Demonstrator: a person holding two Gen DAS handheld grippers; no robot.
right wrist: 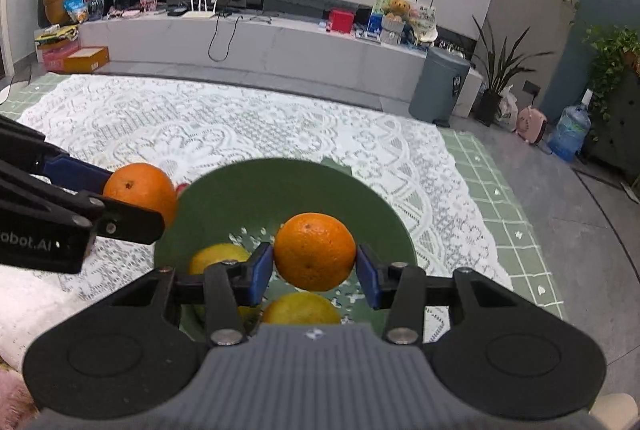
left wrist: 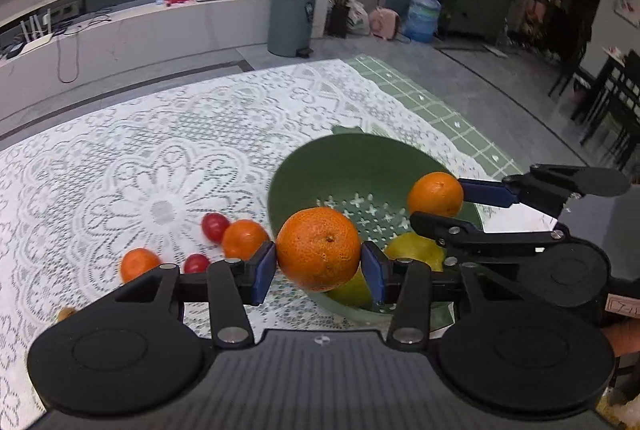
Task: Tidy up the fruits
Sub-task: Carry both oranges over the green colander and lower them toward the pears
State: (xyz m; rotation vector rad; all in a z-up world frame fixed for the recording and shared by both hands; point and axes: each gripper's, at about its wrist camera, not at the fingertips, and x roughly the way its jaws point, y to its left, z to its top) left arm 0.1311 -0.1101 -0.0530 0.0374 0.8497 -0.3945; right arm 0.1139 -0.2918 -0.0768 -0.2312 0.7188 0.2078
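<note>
My left gripper [left wrist: 320, 266] is shut on a large tangerine [left wrist: 319, 249], held over the near left rim of a green colander bowl [left wrist: 348, 158]. My right gripper [right wrist: 315, 266] is shut on a smaller tangerine [right wrist: 315, 251] above the middle of the bowl [right wrist: 256, 182]. Two lemons [right wrist: 218, 258] [right wrist: 300, 308] lie inside the bowl. In the left wrist view the right gripper [left wrist: 440, 204] comes in from the right with its fruit [left wrist: 435, 194]. Two loose tangerines [left wrist: 244, 238] [left wrist: 138, 264] and two cherry tomatoes [left wrist: 215, 227] [left wrist: 196, 263] lie on the table left of the bowl.
A white lace cloth [left wrist: 160, 158] covers the table over a green checked mat [left wrist: 432, 102]. The table's edge runs just right of the bowl, with grey floor beyond. A grey bin [left wrist: 292, 18] and a TV bench stand far behind.
</note>
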